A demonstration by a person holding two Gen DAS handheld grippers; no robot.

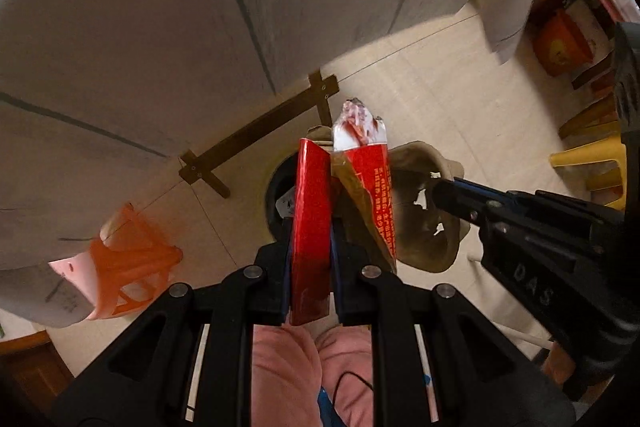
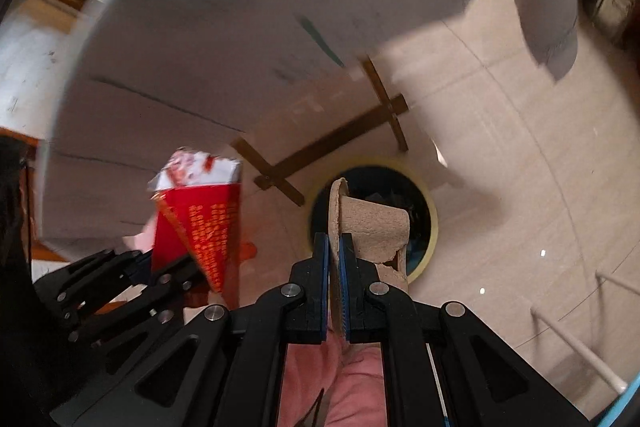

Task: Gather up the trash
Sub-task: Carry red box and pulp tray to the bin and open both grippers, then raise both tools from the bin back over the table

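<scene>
My left gripper [image 1: 312,223] is shut on a flattened red carton [image 1: 310,227] with a torn white top, and it points steeply down. Below the carton lies a round bin [image 1: 272,195] with a yellowish rim and a dark inside, mostly hidden. From the right comes my right gripper [image 1: 434,193], shut on a torn piece of brown pulp cardboard [image 1: 416,227]. In the right wrist view, the right gripper [image 2: 334,239] clamps that cardboard [image 2: 372,223] directly above the bin [image 2: 434,223]. The left gripper [image 2: 168,267] holds the red carton [image 2: 200,223] to the left of the bin.
A table under a white cloth [image 1: 160,27] overhangs the bin, with its wooden cross base [image 1: 256,135] on the tiled floor. An orange plastic piece [image 1: 132,259] lies at the left, a yellow stool [image 1: 592,163] stands at the right. A person's pink trousers [image 1: 304,367] are below.
</scene>
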